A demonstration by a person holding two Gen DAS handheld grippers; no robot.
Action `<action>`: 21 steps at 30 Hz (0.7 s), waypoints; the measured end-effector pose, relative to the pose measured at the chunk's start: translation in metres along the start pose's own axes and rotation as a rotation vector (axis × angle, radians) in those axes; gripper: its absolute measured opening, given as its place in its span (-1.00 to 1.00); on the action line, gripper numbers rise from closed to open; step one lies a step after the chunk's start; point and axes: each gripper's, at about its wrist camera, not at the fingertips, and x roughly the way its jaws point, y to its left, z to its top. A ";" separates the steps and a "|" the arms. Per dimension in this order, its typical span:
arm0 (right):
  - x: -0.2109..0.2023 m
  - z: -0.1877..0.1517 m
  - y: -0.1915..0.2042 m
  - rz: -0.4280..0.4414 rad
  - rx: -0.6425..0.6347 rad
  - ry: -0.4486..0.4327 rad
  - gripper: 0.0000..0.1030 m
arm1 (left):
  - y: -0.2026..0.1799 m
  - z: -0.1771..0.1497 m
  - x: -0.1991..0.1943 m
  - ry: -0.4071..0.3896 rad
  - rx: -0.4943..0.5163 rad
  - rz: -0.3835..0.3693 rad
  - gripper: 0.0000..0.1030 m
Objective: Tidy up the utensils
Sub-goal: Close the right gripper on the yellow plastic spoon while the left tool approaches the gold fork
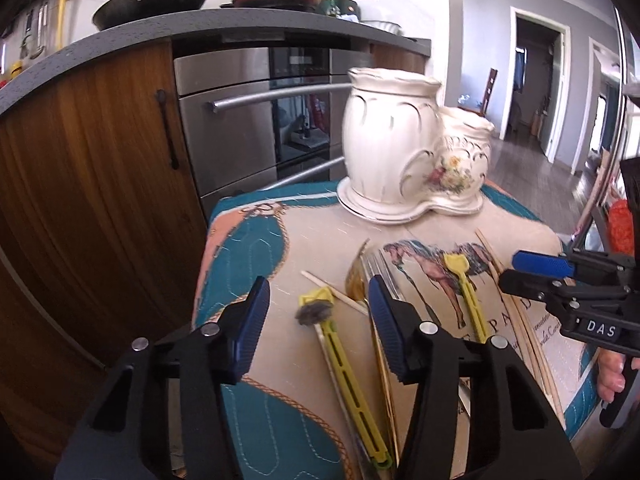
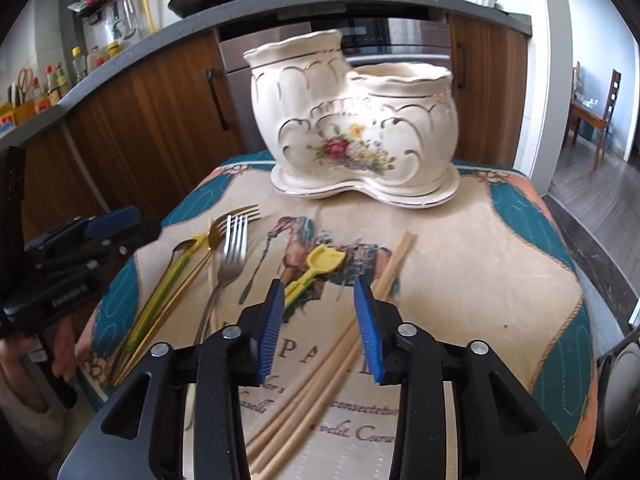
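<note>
Kitchen cabinets [image 2: 152, 120] of dark wood and a steel oven [image 1: 256, 120] stand behind a small worktop [image 2: 500, 248] covered by a cloth printed with horses. Pans [image 1: 152, 0] sit on the grey counter [image 1: 100, 46] above the oven, and a doorway [image 1: 536, 76] opens to another room on the right.

At the far edge of the cloth stands a cream holder [image 2: 352, 128] with two joined pots, flowers painted on the front.

The left claw [image 1: 318, 328] hovers low over the left part of the cloth, jaws wide apart, holding nothing. Between and below its fingers lie a yellow brush [image 1: 344, 376] and a gold spoon [image 1: 360, 280].

The right claw [image 2: 322, 328] hangs over the middle of the cloth, jaws also apart and empty. Under it lie the chopsticks [image 2: 312, 396], fanned toward the near edge, and a yellow spatula [image 2: 316, 268] just beyond its left finger.

Left of these, a steel fork [image 2: 234, 248] and a gold fork [image 2: 224, 224] lie side by side, well short of the holder.
</note>
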 end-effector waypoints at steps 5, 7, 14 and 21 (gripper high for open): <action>0.017 0.006 0.004 0.002 0.008 0.053 -0.29 | -0.009 0.004 0.010 0.029 0.022 -0.040 -0.19; 0.024 0.007 0.008 0.010 0.001 0.077 -0.29 | -0.011 0.007 0.017 0.051 0.026 -0.064 -0.21; 0.045 0.008 0.017 -0.003 -0.026 0.138 -0.29 | -0.014 0.014 0.044 0.131 0.016 -0.110 -0.45; 0.052 0.012 0.017 -0.031 -0.046 0.134 -0.66 | -0.009 0.019 0.070 0.223 -0.011 -0.130 -0.54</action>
